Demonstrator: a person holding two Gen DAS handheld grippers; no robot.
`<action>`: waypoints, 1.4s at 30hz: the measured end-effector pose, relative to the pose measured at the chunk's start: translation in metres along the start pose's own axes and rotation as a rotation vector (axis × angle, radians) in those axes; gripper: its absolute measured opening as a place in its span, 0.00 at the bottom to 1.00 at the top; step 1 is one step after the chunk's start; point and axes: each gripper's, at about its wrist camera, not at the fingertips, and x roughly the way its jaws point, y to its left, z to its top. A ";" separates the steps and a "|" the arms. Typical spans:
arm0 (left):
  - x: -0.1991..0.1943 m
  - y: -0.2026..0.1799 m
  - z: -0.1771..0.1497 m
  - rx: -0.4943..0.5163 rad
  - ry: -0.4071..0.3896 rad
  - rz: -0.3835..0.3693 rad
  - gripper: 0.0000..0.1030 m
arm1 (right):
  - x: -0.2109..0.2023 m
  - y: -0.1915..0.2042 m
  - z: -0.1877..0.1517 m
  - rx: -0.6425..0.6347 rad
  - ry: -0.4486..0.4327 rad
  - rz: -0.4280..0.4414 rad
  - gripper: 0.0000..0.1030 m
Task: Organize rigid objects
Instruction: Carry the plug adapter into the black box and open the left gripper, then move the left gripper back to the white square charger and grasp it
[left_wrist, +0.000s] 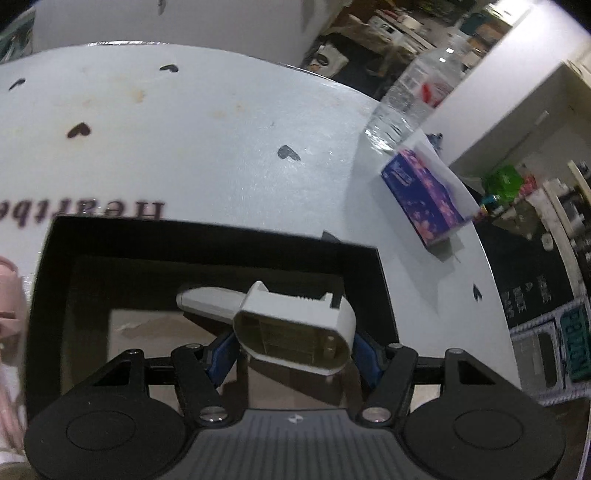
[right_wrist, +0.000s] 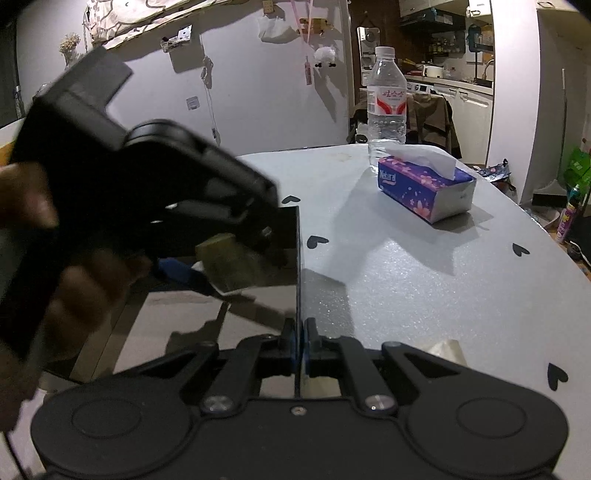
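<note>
A black open box stands on the white table with heart marks. My left gripper hovers over the box, shut on a grey plastic nozzle-like piece that its blue pads press from both sides. The piece points forward and down into the box. My right gripper is shut on the box's thin right wall. In the right wrist view the left gripper and a person's hand fill the left side, with the grey piece under them.
A clear water bottle and a purple tissue box stand at the table's far right; both show in the left view too, bottle and tissue box. The table's curved edge drops off to the right.
</note>
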 end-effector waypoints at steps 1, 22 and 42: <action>0.002 0.000 0.003 -0.011 0.001 -0.008 0.74 | 0.000 0.000 0.000 0.002 0.000 0.003 0.05; -0.027 0.017 -0.022 -0.004 -0.030 -0.052 0.87 | 0.000 0.000 0.000 0.009 -0.006 0.002 0.05; -0.137 0.068 -0.094 0.154 -0.413 0.058 1.00 | 0.002 -0.001 0.002 0.002 0.009 0.005 0.06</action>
